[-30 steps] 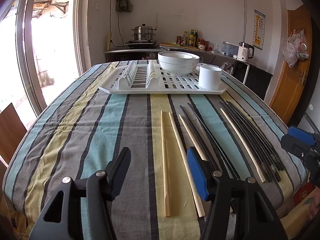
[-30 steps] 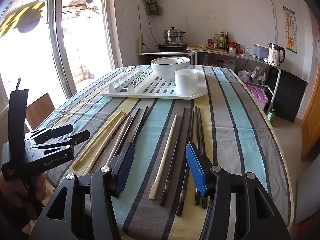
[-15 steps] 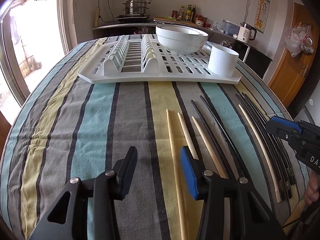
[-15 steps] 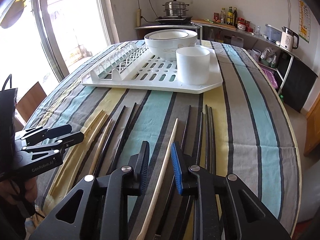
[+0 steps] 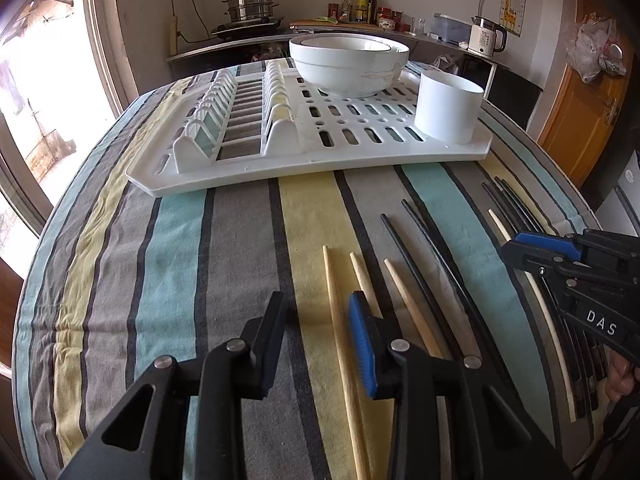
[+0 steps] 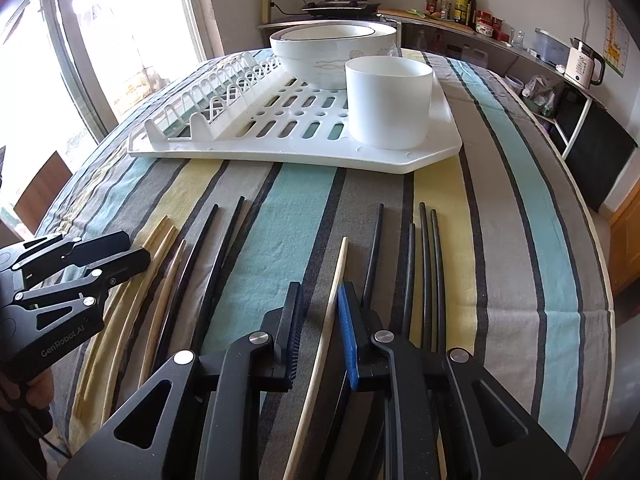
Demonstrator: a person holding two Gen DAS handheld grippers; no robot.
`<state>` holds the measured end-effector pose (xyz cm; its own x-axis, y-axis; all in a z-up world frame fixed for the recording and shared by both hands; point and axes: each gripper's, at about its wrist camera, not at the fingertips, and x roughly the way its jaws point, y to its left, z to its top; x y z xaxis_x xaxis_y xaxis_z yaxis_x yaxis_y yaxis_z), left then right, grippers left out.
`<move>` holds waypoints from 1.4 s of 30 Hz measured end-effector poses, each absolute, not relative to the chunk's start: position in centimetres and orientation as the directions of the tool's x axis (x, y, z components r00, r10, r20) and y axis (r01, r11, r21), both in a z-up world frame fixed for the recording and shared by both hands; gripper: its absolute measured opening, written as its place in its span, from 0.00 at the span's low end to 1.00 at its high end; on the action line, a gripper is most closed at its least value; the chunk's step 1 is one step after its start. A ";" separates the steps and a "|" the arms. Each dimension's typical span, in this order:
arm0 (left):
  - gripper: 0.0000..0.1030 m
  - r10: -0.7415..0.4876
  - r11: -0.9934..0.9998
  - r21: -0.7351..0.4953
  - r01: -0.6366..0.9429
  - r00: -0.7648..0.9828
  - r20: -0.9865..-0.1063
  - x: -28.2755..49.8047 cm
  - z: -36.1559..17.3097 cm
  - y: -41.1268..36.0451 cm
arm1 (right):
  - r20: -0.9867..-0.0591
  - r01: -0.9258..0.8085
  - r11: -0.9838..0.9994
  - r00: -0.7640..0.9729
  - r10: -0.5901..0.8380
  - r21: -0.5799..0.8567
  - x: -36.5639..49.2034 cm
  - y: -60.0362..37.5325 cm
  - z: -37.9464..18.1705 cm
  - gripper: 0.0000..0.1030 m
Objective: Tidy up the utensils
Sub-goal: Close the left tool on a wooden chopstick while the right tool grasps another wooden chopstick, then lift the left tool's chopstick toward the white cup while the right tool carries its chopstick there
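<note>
On the striped tablecloth [image 5: 168,264], the left gripper [image 5: 320,320] straddles a pale wooden chopstick [image 5: 340,344], jaws apart. Only the right view shows the right gripper [image 6: 320,320] parted around another light wooden chopstick [image 6: 320,356]; handles are cut off.

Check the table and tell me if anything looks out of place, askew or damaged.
One thing stands out: a single wooden chopstick lies among the black chopsticks, apart from the other wooden chopsticks on the left. The right gripper straddles it, open. The dish rack, bowls and cup look intact.
</note>
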<state>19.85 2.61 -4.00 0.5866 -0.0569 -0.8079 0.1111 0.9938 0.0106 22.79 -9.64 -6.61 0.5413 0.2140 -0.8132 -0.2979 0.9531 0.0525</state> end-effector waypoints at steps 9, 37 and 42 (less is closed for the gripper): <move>0.12 -0.060 0.985 0.045 0.168 0.573 -0.818 20.6 -3.9 1.3 | -0.831 -0.289 0.957 0.527 0.177 0.021 24.0 -9.0 -6.5 0.06; 0.06 -0.186 0.980 -0.075 0.182 0.734 -0.653 16.7 5.9 4.0 | -0.639 -0.338 0.933 0.691 0.337 0.126 19.2 -11.5 3.2 0.04; 0.06 -0.192 0.979 -0.074 0.188 0.752 -0.631 15.6 7.2 3.9 | -0.606 -0.356 0.927 0.714 0.351 0.118 17.9 -11.7 4.3 0.04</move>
